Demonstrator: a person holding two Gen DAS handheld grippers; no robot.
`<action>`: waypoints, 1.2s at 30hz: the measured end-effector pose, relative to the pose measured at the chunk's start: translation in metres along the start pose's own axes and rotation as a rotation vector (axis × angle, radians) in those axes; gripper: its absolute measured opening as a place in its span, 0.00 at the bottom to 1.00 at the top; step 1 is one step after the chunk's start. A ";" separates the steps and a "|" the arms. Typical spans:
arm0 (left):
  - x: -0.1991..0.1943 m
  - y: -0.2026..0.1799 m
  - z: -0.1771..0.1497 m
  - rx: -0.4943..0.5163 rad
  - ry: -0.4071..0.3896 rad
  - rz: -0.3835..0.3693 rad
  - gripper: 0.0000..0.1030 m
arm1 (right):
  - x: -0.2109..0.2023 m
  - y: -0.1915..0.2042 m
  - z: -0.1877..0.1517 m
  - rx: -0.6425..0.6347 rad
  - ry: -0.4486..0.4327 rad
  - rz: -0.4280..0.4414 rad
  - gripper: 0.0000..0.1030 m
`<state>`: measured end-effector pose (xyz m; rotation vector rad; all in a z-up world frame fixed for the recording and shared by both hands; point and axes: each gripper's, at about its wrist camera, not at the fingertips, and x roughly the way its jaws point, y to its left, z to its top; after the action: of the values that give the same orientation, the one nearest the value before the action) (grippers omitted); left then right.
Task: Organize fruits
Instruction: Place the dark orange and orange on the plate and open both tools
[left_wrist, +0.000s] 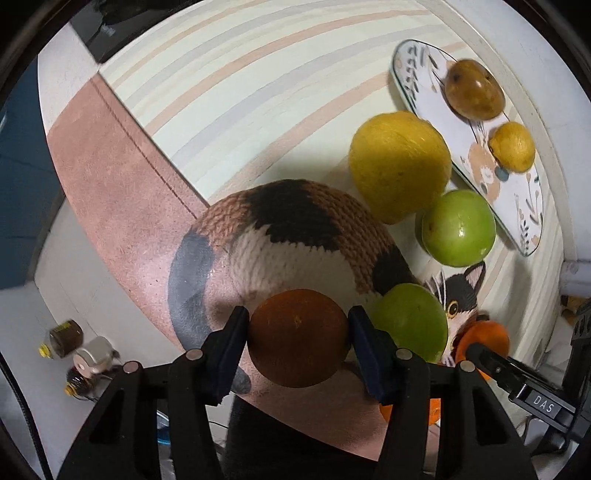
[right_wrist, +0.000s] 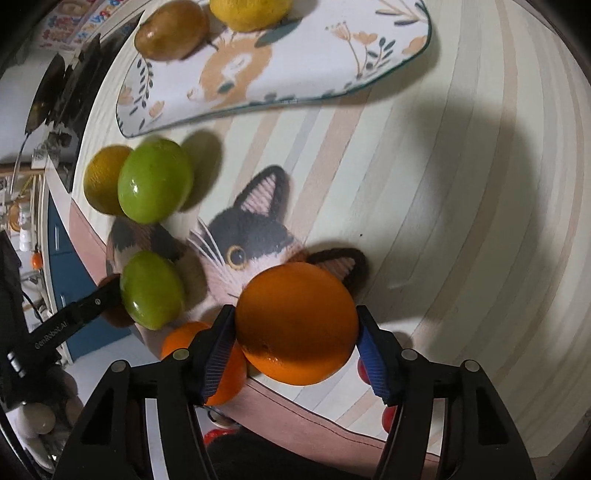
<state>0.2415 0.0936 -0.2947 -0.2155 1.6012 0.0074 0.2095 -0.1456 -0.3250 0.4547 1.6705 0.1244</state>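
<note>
In my left wrist view, my left gripper (left_wrist: 298, 338) is clamped on a dark orange fruit (left_wrist: 297, 338) at the bottom middle of the frame. Both blue pads (left_wrist: 236, 354) press on its sides. Just to its right sits a green fruit (left_wrist: 412, 321). Another green fruit (left_wrist: 458, 228) is higher up on the right, touching a big yellow fruit (left_wrist: 400, 167). At the upper right is a flowery tray (left_wrist: 524, 206) with a brown fruit (left_wrist: 474, 89) and a small yellow fruit (left_wrist: 512, 146) on it. All of this sits on a mat with a knitted cat picture (left_wrist: 295, 236).

In my right wrist view, my right gripper (right_wrist: 296, 328) is squeezed on a bright orange (right_wrist: 296, 323) at the bottom middle. A second orange (right_wrist: 218, 365) peeks out behind the left pad (right_wrist: 218, 354). The tray (right_wrist: 295, 70) is at the top, well apart from my orange. The two green fruits (right_wrist: 155, 181) are on the left, one above the other. The dark finger of my other gripper touches the lower one.
</note>
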 end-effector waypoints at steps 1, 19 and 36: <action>-0.001 -0.002 -0.001 0.009 -0.005 0.007 0.51 | 0.000 0.002 -0.002 -0.012 -0.009 -0.006 0.63; -0.091 -0.086 0.089 0.198 -0.181 -0.067 0.51 | -0.096 -0.005 0.090 -0.031 -0.216 0.001 0.63; -0.002 -0.129 0.150 0.312 -0.023 0.059 0.52 | -0.068 -0.013 0.183 -0.176 -0.143 -0.136 0.63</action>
<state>0.4081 -0.0125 -0.2826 0.0744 1.5619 -0.1924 0.3897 -0.2149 -0.2950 0.2118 1.5298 0.1337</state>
